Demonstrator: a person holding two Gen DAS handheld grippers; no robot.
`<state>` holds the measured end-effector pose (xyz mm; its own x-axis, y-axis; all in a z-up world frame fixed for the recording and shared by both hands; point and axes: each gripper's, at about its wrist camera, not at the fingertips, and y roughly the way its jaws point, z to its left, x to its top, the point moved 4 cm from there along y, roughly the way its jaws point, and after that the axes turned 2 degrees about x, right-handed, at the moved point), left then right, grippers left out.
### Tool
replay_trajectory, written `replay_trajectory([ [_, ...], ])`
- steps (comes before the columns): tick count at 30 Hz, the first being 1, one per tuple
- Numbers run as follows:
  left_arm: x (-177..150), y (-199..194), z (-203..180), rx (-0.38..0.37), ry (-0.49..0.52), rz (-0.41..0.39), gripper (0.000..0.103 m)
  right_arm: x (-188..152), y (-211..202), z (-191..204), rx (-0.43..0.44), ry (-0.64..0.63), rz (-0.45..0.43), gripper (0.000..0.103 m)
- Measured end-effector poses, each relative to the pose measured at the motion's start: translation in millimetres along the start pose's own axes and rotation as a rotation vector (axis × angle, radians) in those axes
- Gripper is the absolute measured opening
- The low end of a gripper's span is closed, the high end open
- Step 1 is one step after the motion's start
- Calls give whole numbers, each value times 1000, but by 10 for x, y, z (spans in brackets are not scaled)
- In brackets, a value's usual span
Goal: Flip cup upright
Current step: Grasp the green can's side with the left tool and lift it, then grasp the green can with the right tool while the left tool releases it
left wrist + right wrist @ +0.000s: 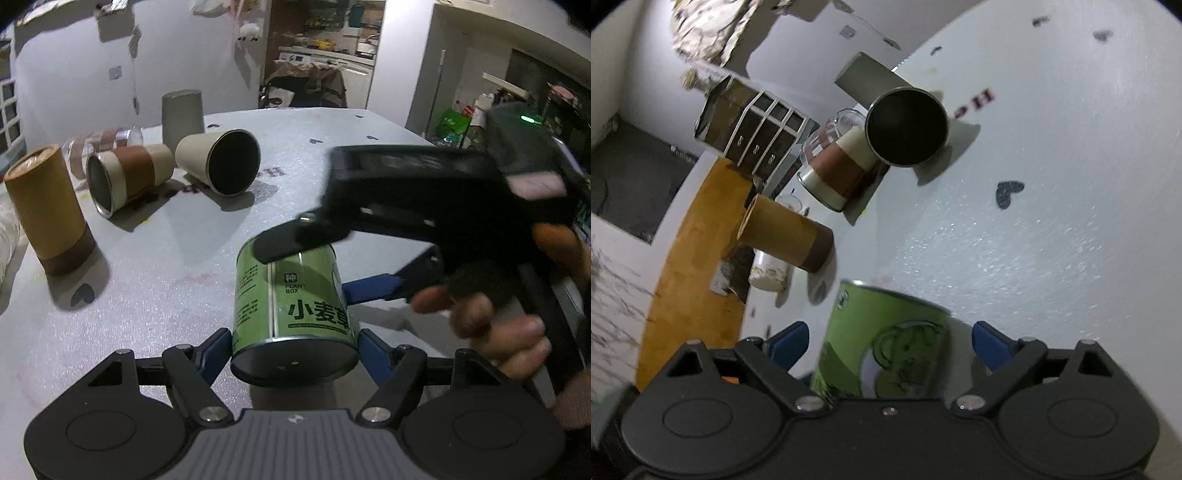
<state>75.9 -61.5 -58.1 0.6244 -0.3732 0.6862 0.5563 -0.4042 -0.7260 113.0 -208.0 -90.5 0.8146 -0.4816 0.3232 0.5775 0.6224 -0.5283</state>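
Observation:
A green can-shaped cup (291, 314) with Chinese print is held above the table, its closed end toward the left wrist camera. My left gripper (293, 350) is shut on it near that end. My right gripper (310, 266) reaches in from the right; its fingers straddle the cup's far end with a visible gap in the right wrist view, where the cup (886, 343) sits between the open right gripper (890, 343). A person's hand holds the right tool.
On the grey table (147, 288): a beige cup (218, 162) on its side, a brown-banded cup (129, 177) on its side, a grey cup (183, 114) upside down, a tan tube (48, 214) standing at left, and glassware behind.

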Motion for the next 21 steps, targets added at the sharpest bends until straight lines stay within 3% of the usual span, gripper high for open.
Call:
replay_trajectory([
  [4,-62,-47,-45,5,53,-28,75,12,79,-40,9,42,12,82],
  [7,-98,-89,-47,-1,63,-42,75,-3,10,26,10,3,-1,80],
  [12,-208,-130,-31,-21,78,-92,74,-146,-251,335,-10,-216,-79,79],
  [17,-319,-105,-31,-28,73,-118,73,-361,-408,611,-18,-392,-98,79],
  [21,-411,-52,-37,-35,71,-147,73,-557,-400,782,-102,-570,-140,79],
])
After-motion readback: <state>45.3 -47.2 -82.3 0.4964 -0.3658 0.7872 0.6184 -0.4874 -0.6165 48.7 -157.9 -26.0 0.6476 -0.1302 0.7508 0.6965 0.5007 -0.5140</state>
